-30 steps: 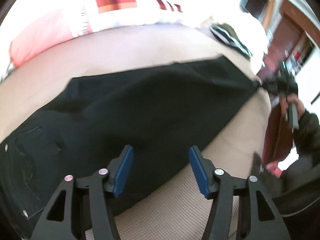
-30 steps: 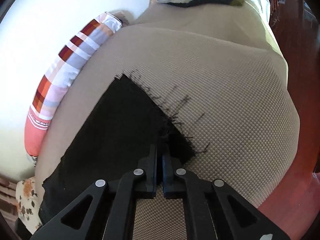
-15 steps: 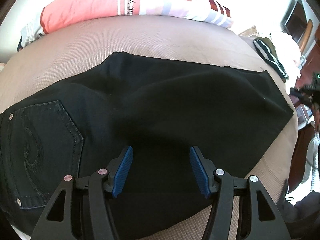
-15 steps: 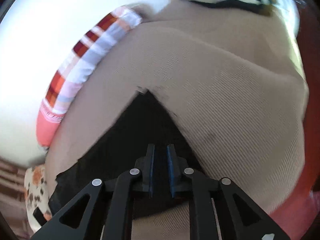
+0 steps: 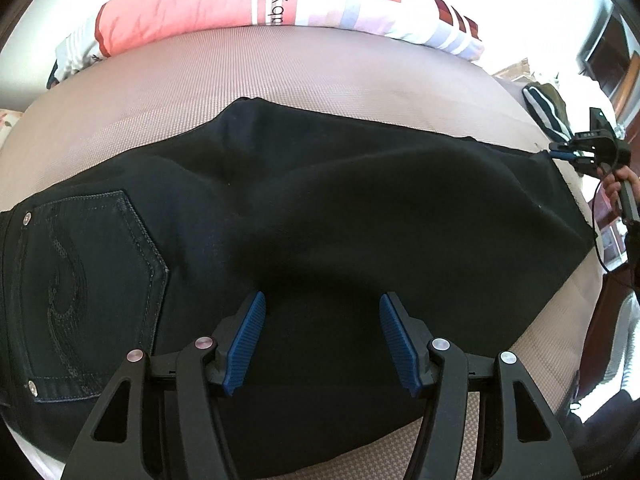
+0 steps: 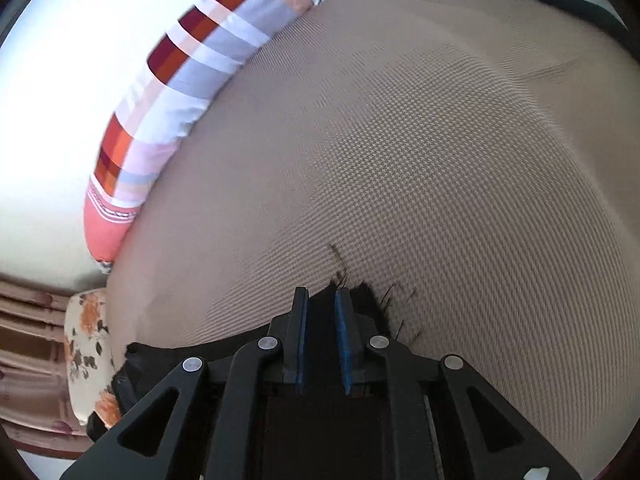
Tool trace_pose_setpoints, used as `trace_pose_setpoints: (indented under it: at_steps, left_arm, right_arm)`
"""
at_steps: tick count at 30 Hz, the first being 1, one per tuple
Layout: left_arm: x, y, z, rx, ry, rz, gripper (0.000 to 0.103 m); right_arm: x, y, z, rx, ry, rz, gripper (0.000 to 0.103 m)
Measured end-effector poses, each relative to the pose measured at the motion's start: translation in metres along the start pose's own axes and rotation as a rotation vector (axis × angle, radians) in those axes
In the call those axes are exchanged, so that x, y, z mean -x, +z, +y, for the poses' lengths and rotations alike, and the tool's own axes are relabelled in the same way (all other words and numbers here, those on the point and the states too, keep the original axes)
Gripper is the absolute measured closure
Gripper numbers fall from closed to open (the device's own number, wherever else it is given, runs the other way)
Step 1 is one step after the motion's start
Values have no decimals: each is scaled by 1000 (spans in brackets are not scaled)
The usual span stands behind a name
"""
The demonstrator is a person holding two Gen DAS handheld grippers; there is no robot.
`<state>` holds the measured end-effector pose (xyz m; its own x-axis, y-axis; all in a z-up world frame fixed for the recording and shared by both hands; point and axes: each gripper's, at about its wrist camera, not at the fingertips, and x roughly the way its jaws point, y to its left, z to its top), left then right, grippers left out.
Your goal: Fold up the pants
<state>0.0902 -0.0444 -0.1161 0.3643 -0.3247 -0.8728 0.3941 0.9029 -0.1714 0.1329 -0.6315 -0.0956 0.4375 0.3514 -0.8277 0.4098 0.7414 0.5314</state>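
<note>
Pants [image 5: 320, 216]: black, spread flat across the beige bed [image 5: 168, 80], waist end toward the left edge of the left wrist view, hem reaching the bed's right edge. A soft ridge runs through the middle of the cloth.
Pocket [image 5: 96, 292]: back pocket facing up near the waist, curled stitching on it, metal rivets at its corners.
Hem [image 6: 368, 300]: frayed, loose threads lying on the bed cover just past the right gripper's tips.
Left gripper [image 5: 322, 344]: jaws spread wide, nothing between them, blue pads [image 5: 246, 344] poised over the near edge of the pants at mid-leg. I cannot tell whether the tips touch the cloth.
Right gripper [image 6: 322, 312]: jaws parted by a narrow gap, the hem's corner lying under and between the tips; whether they pinch the cloth I cannot tell. In the left wrist view it sits at the hem's far corner [image 5: 576, 152], held by a hand [image 5: 622, 182].
Pillow [image 5: 256, 4]: long, pink with checked patches, lying along the bed's far edge, well apart from the pants.
Striped cloth [image 5: 546, 114]: dark with white stripes, bunched at the bed's far right corner, near the hem but not touching it.
Floral cushion [image 6: 90, 344]: beside the bed, at the left of the right wrist view.
</note>
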Motion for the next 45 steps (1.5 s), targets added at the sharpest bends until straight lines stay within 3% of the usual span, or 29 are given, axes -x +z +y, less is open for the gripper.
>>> trace_pose_setpoints:
  at_steps: [9, 16, 19, 25, 27, 32, 39, 42, 45]
  left_arm:
    - [-5, 2, -10, -37, 30, 9, 36]
    - [-7, 1, -17, -49, 52, 12, 32]
    - [-5, 4, -14, -24, 43, 17, 32]
    - [4, 16, -9, 25, 59, -42, 33]
    - [7, 18, -11, 11, 69, -72, 33]
    - [-4, 22, -11, -1, 61, -65, 33]
    - [-18, 20, -1, 1, 97, -66, 33]
    - [-21, 21, -4, -26, 119, -65, 32]
    - [-9, 24, 0, -2, 72, -74, 32]
  right_arm:
    - [-14, 1, -3, 72, 91, 75, 88]
    - [-21, 0, -6, 50, 133, 34, 88]
    - [-13, -11, 1, 95, 67, -32, 97]
    - [31, -40, 3, 55, 8, -288, 100]
    - [36, -45, 1, 38, -4, -321, 100]
    - [-4, -34, -10, 17, -138, -285, 100]
    - [-20, -24, -15, -25, -184, -252, 99]
    - [-9, -26, -11, -18, -246, -258, 83]
    - [13, -37, 9, 5, -251, -303, 81]
